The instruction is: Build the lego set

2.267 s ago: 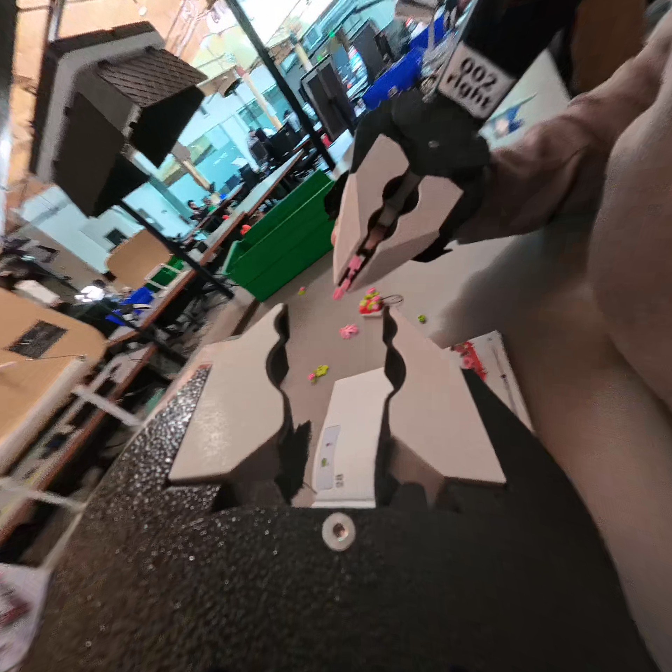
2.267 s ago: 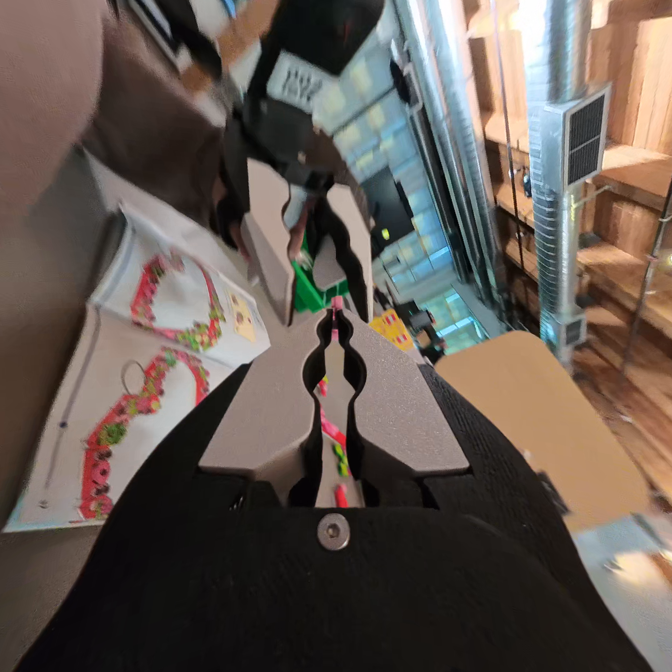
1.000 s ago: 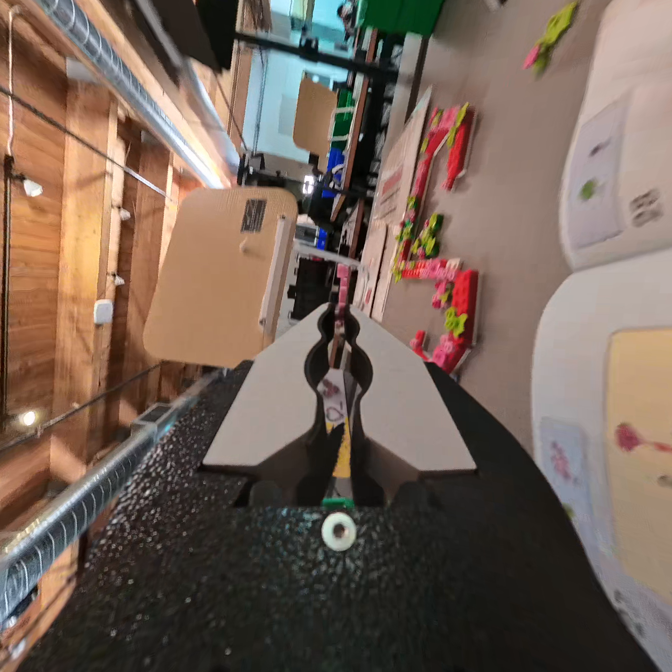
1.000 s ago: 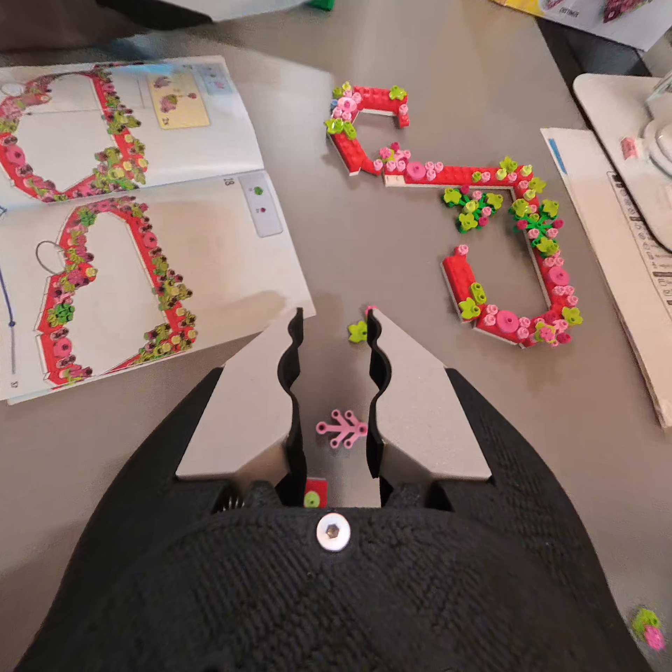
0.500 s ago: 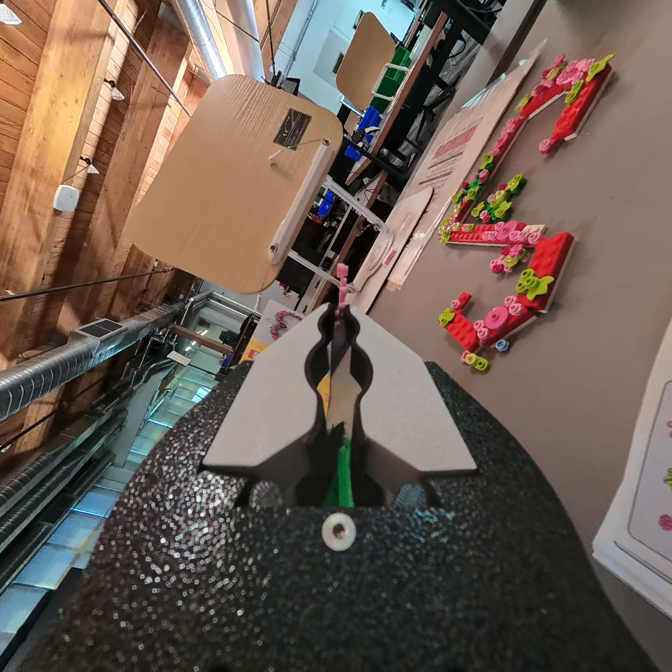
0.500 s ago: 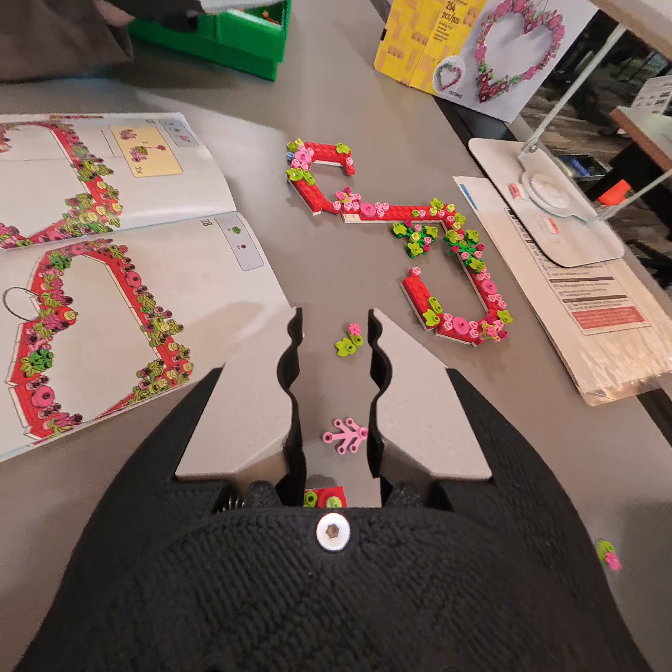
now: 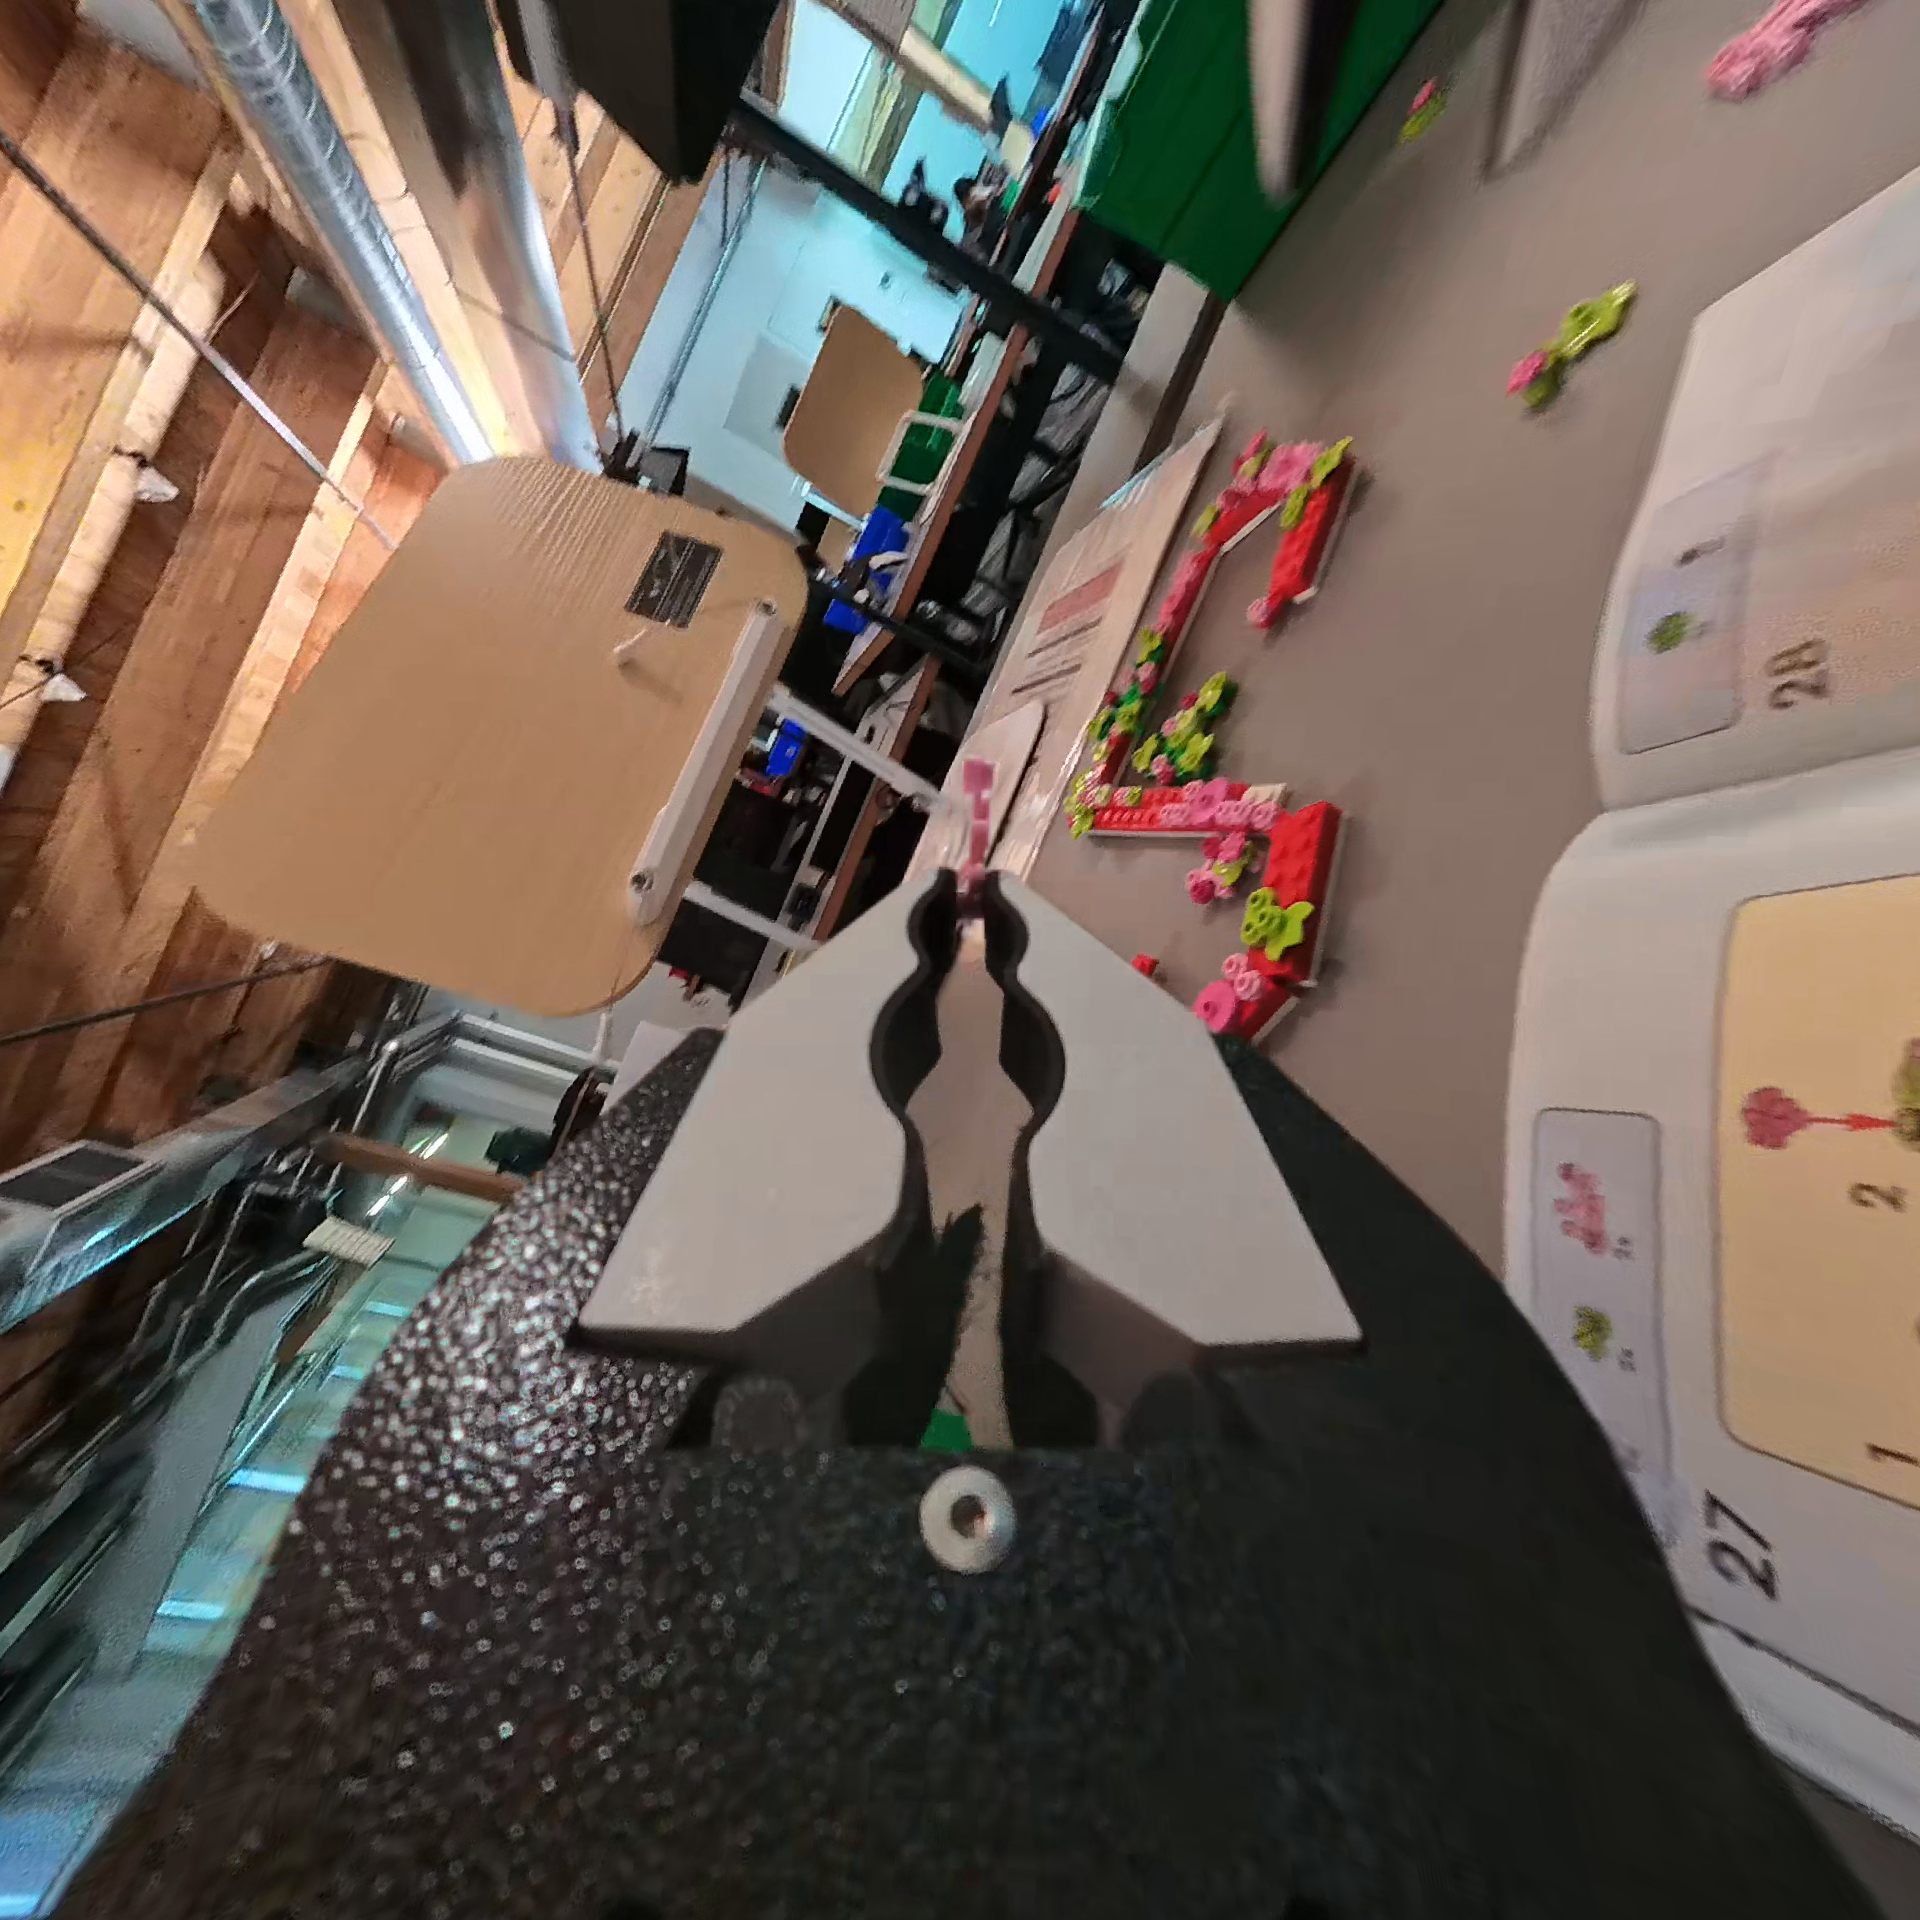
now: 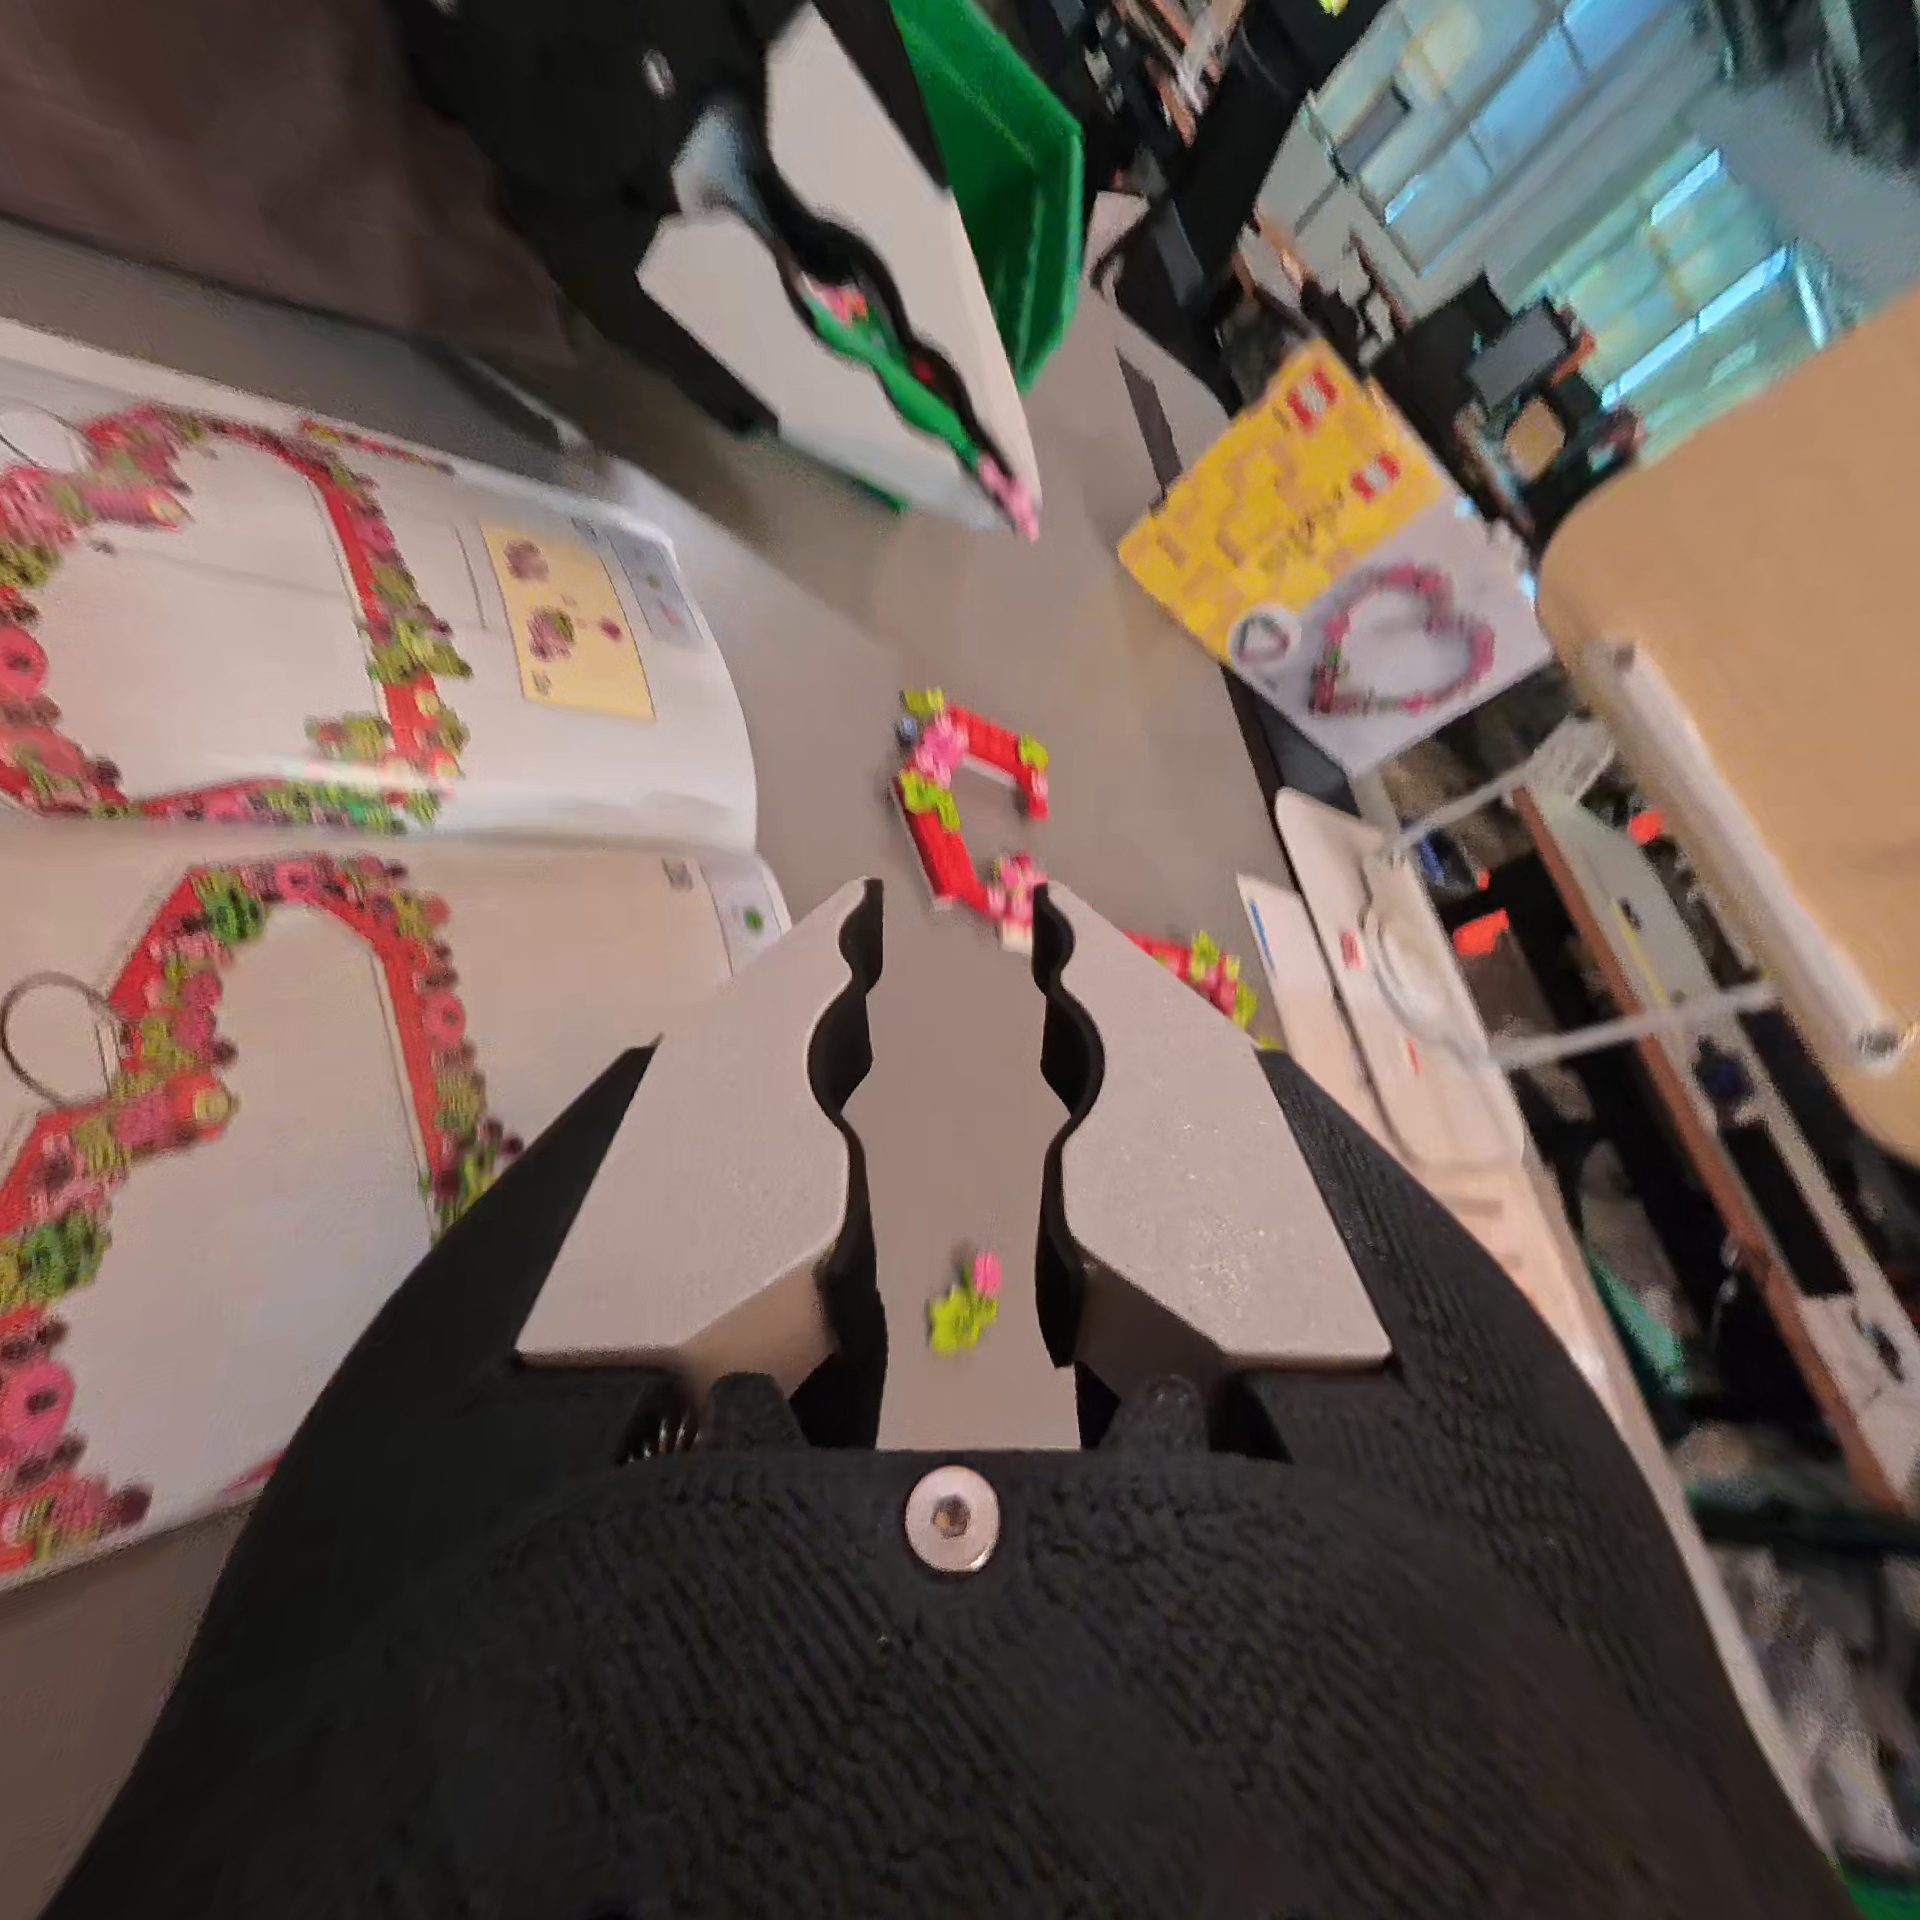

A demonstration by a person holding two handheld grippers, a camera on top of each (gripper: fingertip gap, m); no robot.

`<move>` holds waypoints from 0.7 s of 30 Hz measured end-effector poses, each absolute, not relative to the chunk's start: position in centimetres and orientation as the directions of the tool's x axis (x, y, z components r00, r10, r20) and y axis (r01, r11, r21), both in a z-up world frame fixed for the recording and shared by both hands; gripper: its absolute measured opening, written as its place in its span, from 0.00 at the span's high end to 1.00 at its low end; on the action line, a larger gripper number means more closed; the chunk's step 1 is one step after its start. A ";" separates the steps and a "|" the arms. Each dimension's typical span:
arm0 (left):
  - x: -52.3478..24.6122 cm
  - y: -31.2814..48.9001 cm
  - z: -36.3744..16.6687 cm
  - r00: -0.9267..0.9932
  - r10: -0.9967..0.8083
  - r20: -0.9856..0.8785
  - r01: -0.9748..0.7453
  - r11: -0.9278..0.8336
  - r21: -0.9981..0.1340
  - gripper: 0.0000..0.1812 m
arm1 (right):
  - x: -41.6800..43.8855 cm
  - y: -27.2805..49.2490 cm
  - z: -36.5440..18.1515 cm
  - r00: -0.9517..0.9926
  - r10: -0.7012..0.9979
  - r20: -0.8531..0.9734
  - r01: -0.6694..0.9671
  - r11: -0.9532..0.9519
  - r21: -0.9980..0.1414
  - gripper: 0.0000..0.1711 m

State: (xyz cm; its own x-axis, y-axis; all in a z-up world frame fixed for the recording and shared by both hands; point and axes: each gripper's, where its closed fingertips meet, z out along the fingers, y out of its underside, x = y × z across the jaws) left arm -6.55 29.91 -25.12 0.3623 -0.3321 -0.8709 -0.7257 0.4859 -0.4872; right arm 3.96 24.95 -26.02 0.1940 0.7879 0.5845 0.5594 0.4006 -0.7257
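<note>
Grey table (image 8: pixel 1091 644) (wood-walled workshop): left gripper (image 7: pixel 964 891) jaws pinch pink piece (image 7: pixel 975 805); right gripper (image 8: pixel 956 904) jaws released.

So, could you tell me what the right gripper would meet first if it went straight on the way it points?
Probably the table, near the red lego frame. The right gripper is open and empty. Depth is unclear.

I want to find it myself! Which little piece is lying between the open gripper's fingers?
Start at the open instruction booklet on the grey table; just right of it is the right gripper, open. On the bare table between its fingers lies a small loose flower piece: lime-green leaves with one pink blossom. Unlike the flowers on the red heart frame farther off, it sits alone.
</note>
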 end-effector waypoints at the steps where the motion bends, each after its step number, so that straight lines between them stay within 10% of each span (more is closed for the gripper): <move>1: -6.0 29.5 -25.3 0.345 -0.349 -0.871 -0.715 0.503 -0.485 0.98 | 2.7 24.5 -25.5 0.162 0.780 0.604 0.543 0.441 -0.714 0.85; 16: -2.6 26.6 -26.4 0.250 -0.474 -0.844 -0.646 0.567 -0.510 0.98 | -3.3 25.1 -26.1 -0.139 0.375 0.917 0.640 0.740 -0.206 0.98; 21: -1.9 26.0 -24.5 0.392 -0.579 -0.715 -0.487 0.529 -0.695 0.84 | 1.1 26.5 -26.0 -0.155 0.379 0.912 0.715 0.680 -0.161 0.99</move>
State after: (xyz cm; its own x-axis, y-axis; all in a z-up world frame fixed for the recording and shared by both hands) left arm -1.91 26.02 -24.54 0.3918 -0.5792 -0.7149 -0.4870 0.5287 -0.6952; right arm 1.09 26.46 -26.01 -0.1554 0.3792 0.9122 0.7154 0.6800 -0.1608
